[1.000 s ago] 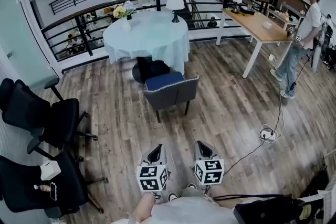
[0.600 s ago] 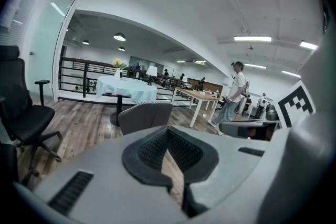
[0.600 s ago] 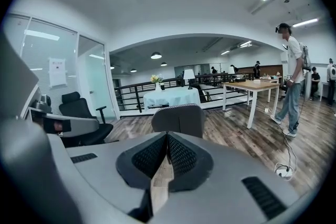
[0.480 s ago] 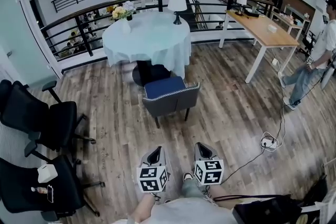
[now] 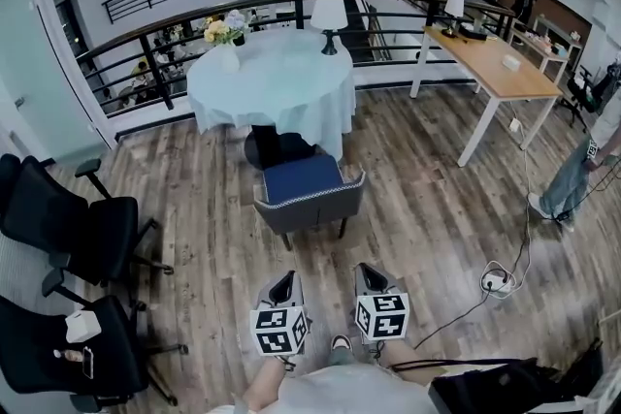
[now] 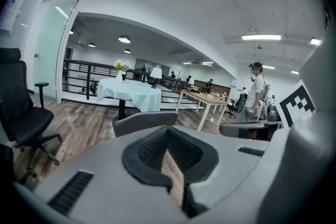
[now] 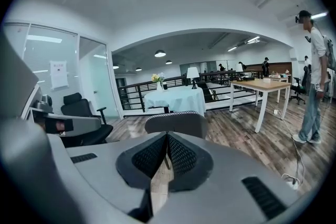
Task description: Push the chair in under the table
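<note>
A grey chair (image 5: 309, 200) with a blue seat stands pulled out from the round table (image 5: 273, 82), which has a pale blue cloth; the chair's back faces me. In the left gripper view the chair (image 6: 145, 122) shows just beyond the jaws, and in the right gripper view the chair (image 7: 176, 123) sits straight ahead with the table (image 7: 175, 98) behind it. My left gripper (image 5: 283, 285) and right gripper (image 5: 372, 277) are side by side at the bottom of the head view, both shut with nothing in them, a stretch of floor short of the chair.
Flowers (image 5: 222, 29) and a lamp (image 5: 329, 15) stand on the round table. Black office chairs (image 5: 68, 233) line the left. A wooden desk (image 5: 490, 65) is at right, a cable and socket (image 5: 496, 280) lie on the floor, a person (image 5: 582, 160) stands far right. A railing (image 5: 146, 39) runs behind.
Both grippers and my view have moved forward toward the chair, which now looks nearer. The person at right has shifted toward the frame's right edge.
</note>
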Demonstrator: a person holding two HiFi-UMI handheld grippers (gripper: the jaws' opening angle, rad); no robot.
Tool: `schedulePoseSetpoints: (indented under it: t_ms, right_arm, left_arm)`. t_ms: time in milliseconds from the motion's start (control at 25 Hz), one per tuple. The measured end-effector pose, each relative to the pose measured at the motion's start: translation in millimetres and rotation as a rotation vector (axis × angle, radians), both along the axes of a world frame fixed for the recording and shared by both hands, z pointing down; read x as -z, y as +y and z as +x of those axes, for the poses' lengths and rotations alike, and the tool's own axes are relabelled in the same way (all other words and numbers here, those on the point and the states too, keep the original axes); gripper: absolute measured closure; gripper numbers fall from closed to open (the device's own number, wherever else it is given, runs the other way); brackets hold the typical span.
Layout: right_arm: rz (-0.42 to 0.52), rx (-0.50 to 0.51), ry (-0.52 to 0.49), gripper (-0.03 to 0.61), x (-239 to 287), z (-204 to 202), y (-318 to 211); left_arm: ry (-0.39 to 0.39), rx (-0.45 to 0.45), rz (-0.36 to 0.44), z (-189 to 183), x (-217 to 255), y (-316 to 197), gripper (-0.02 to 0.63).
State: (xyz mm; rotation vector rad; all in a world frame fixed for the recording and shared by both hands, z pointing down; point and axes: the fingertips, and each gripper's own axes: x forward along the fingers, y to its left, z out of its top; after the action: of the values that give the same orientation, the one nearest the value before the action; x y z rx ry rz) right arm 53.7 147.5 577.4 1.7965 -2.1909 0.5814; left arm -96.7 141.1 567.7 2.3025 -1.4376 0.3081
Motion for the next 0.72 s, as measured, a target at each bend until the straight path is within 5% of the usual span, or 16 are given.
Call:
schedulePoseSetpoints:
  t_ms: [720]
  right_arm:
    - [-0.036,0.121,-0.004,0.56,-8,32,-72]
  left_arm:
    - [-0.031,0.092,-0.005,36,-2,-61,0.609]
